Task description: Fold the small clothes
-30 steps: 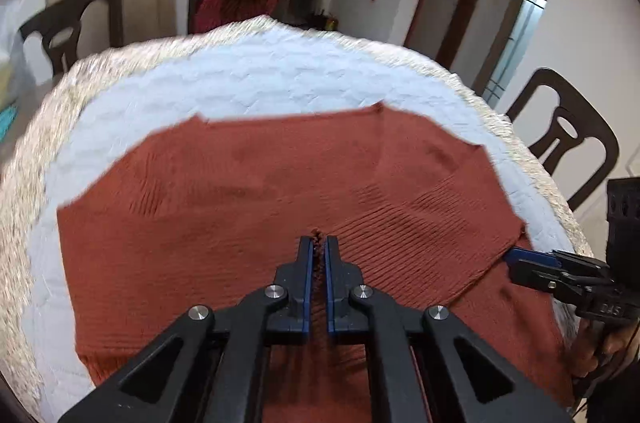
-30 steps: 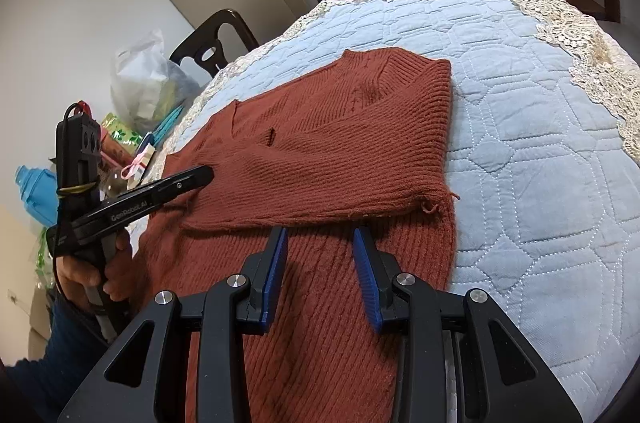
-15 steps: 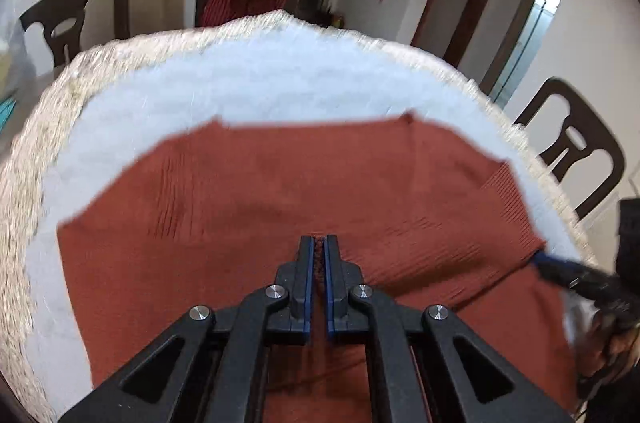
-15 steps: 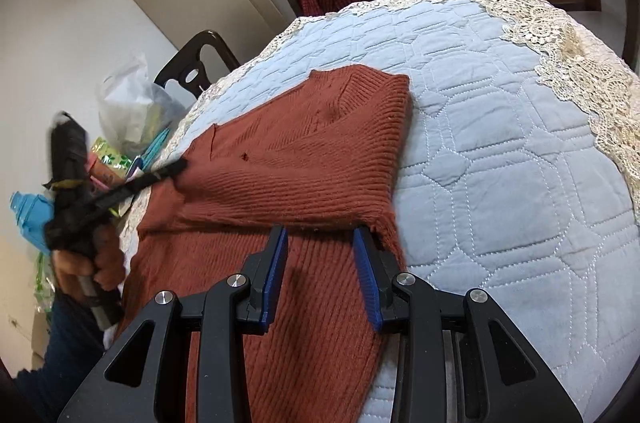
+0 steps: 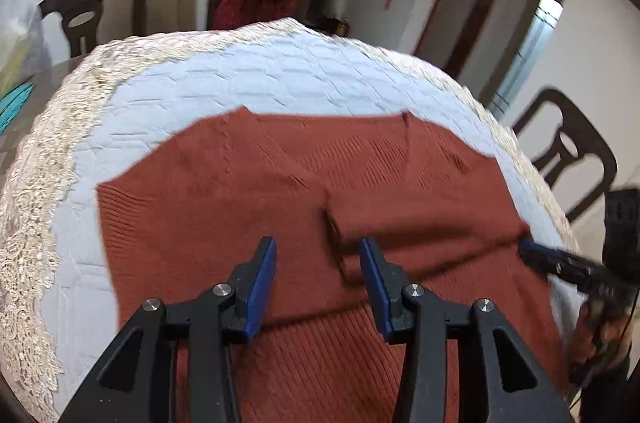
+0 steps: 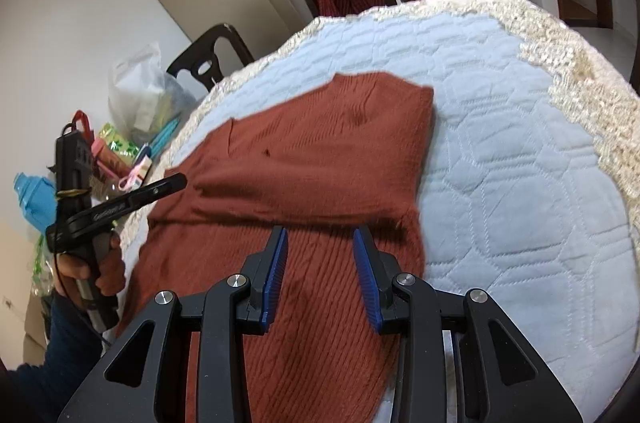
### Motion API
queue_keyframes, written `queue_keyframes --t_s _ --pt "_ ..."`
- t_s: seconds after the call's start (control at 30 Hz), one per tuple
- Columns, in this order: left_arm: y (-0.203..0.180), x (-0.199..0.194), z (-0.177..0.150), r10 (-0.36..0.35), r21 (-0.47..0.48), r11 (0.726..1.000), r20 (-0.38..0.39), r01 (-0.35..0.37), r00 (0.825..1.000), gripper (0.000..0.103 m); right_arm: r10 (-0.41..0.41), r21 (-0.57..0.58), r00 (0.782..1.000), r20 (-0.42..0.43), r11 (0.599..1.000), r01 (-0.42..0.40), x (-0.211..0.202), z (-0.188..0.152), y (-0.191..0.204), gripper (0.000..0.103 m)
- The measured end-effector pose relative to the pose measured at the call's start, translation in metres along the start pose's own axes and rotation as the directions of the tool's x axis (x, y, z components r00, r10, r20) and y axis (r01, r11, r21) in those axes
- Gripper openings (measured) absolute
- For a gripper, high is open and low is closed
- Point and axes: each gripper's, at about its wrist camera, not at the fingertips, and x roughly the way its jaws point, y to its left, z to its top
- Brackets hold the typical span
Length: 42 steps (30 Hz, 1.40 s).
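- While the left gripper [image 5: 318,277] is opening its jaws above the rust-red sweater [image 5: 304,207], nothing sits between the blue pads; the folded sleeve's cuff [image 5: 334,231] lies just ahead of them and could spring back once free.
- The right gripper [image 6: 320,273] stands partly open with only flat knit beneath it (no fold pinched), so it holds nothing. If the next grasp takes one layer only, the fold, in my judgement, would drag crooked.
- The sweater lies directly ahead of both grippers on the quilted cover [image 6: 520,183] of the desk, its hem toward them. A sideways pull may bunch the cover.
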Motion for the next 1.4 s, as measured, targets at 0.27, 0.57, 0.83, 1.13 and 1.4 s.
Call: queue_keyframes --t_s 0.27,0.57,0.83,1.13,1.4 --pt "-0.025 0.012 0.0 0.023 0.094 0.995 -0.003 -0.023 1.0 0.004 -0.001 -0.001 1.0 -0.006 1.0 0.001 0.003 0.001 0.005 0.035" --pt "-0.015 -0.009 -0.015 -0.009 0.092 0.996 -0.015 0.01 1.0 0.003 -0.017 0.016 1.0 0.009 1.0 0.017 -0.004 0.004 -0.003 0.035" --pt "-0.027 -0.021 0.005 -0.004 0.065 0.998 0.057 0.0 0.998 0.011 0.011 -0.068 0.999 0.045 0.998 -0.008 0.002 0.026 0.016 0.035" --pt "-0.046 0.032 0.015 0.019 0.112 0.994 -0.029 -0.016 0.999 0.017 -0.124 -0.089 0.992 0.012 0.988 0.125 0.036 0.062 -0.007 0.035" --pt "-0.038 0.032 0.01 -0.006 0.101 0.995 -0.021 0.008 1.0 0.017 -0.28 -0.067 0.96 0.014 0.958 0.28 0.04 0.079 -0.046 0.003"
